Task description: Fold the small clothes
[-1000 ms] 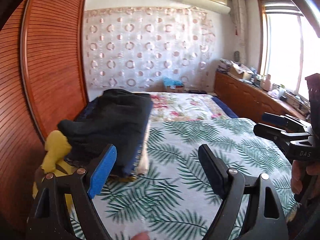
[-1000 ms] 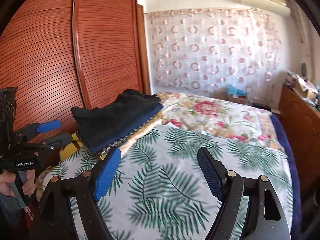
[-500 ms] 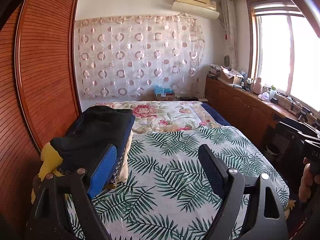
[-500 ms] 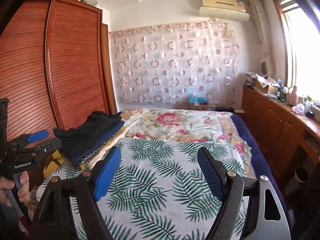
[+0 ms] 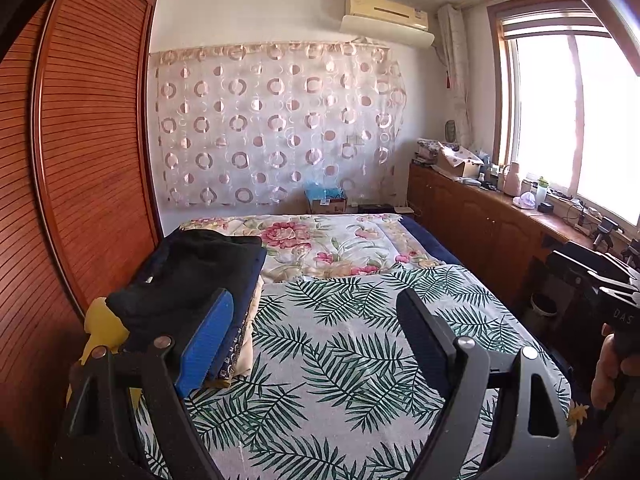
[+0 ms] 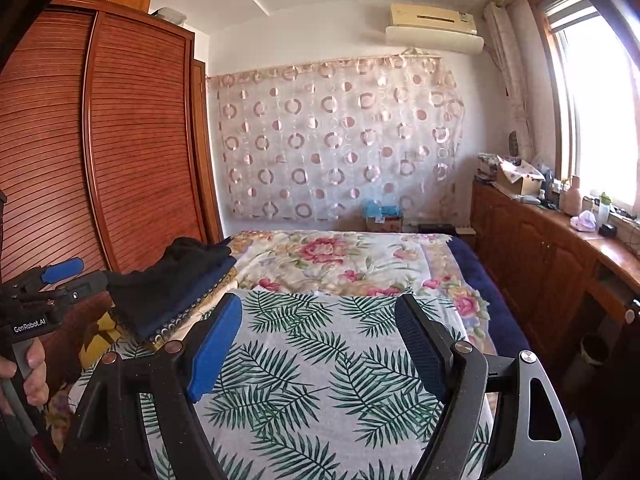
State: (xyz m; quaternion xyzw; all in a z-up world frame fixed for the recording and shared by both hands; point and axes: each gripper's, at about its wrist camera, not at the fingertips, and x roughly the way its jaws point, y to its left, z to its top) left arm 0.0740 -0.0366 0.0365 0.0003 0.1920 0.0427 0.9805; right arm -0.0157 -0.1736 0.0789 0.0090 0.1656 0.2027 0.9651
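"GenRobot.AI" on left gripper (image 6: 28,326) ("DAS" right (image 5: 622,314)).

Bright daylight from the overexposed window (image 5: 576,120) fills both sharp views; fisheye edges bend darkly.

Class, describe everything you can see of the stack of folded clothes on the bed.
The stack of folded clothes lies at the bed's left edge, beside the wooden wardrobe. A black garment lies on top, over a navy layer, a patterned dark one and a cream piece at the bottom. The fabric looks soft; the layers lie flat, with edges roughly aligned. It rests on the palm-leaf sheet, with a yellow cloth at its near corner. Neither tool touches it.
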